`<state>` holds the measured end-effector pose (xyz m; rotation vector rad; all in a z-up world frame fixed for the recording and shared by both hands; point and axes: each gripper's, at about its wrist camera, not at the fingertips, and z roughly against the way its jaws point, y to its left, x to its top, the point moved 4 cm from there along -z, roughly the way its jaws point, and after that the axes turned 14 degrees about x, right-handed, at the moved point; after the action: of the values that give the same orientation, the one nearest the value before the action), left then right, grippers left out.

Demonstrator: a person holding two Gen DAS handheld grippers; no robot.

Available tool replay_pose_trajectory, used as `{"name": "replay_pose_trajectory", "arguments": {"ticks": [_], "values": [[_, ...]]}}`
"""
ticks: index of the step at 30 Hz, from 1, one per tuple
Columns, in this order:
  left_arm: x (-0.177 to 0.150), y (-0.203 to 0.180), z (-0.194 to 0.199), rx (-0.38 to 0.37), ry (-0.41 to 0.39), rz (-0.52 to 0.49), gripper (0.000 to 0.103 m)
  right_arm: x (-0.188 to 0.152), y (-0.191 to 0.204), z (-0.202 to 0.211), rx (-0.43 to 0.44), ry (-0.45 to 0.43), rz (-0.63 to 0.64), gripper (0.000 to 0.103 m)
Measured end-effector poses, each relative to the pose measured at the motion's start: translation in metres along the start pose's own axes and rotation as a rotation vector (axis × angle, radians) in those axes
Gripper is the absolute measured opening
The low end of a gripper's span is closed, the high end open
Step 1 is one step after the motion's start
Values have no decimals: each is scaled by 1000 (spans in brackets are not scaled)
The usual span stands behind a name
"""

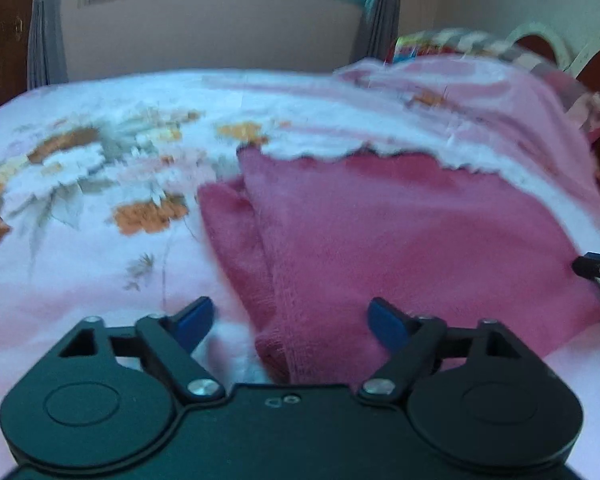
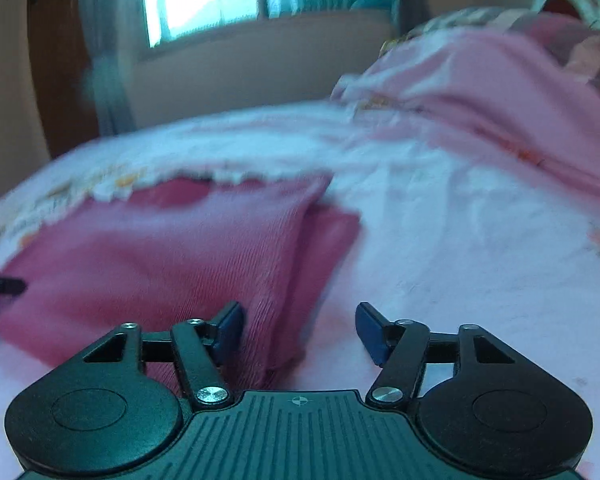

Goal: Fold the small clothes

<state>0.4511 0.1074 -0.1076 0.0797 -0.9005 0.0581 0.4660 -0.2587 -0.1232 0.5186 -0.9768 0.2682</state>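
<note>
Your magenta knit garment (image 1: 400, 232) lies flat on the bed, folded, with a white scalloped trim (image 1: 364, 152) along its far edge; in the left wrist view a folded flap, perhaps a sleeve (image 1: 236, 236), shows at its left side, and in the right wrist view a second layer (image 2: 332, 236) peeks out at its right side; both views are smeared by blur, so finer detail of the fabric is hard to read.

Your left tool (image 1: 290, 322) hangs just over the garment's near left corner with its blue pads (image 1: 386, 324) spread wide; the cloth lies below the gap and neither pad presses on it; nothing is pinched. Your right tool (image 2: 300, 330) sits over the near right corner, its jaws also apart; the left pad (image 2: 230, 330) is over the garment's edge and the right pad is over bare bedding; it grips nothing. Each tool's tip shows at the edge of the other's view.

Under the garment is a floral bedspread (image 1: 80, 184), white and pink with daisies and orange blooms; a rumpled pink blanket (image 2: 492, 92) is heaped at the far right; beyond the bed you have a window (image 2: 204, 0) with grey curtains (image 1: 46, 28) and a dark wooden door (image 1: 0, 28) at the left.
</note>
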Motion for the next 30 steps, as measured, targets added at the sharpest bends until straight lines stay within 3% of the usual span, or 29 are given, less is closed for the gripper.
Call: {"name": "replay_pose_trajectory", "arguments": {"ticks": [2,4,6,11,14,20,23,24,25,30], "values": [[-9,1,3,-13,17,3,85,-1,0,10,42,-28,-40,54],[-22,4,-9,-36,45,13,91,-15,-7,-2,68,48,-98,55],[-19,8,-9,-49,49,48,90,-13,-15,-4,85,44,-160,55],[-16,14,2,-97,48,96,89,1,-1,23,79,-30,-112,55],[-15,29,-4,-172,65,221,88,5,4,39,91,-105,-106,55],[-1,59,-47,-377,122,455,82,-1,-4,44,94,-149,-132,55],[6,69,-67,-447,161,504,60,-5,-16,45,106,-161,-166,55],[7,72,-76,-459,177,514,39,-6,-18,46,111,-171,-178,55],[6,73,-83,-459,195,516,29,-8,-21,47,115,-179,-194,55],[7,68,-102,-548,205,554,27,-15,-26,43,120,-174,-213,55]]}}
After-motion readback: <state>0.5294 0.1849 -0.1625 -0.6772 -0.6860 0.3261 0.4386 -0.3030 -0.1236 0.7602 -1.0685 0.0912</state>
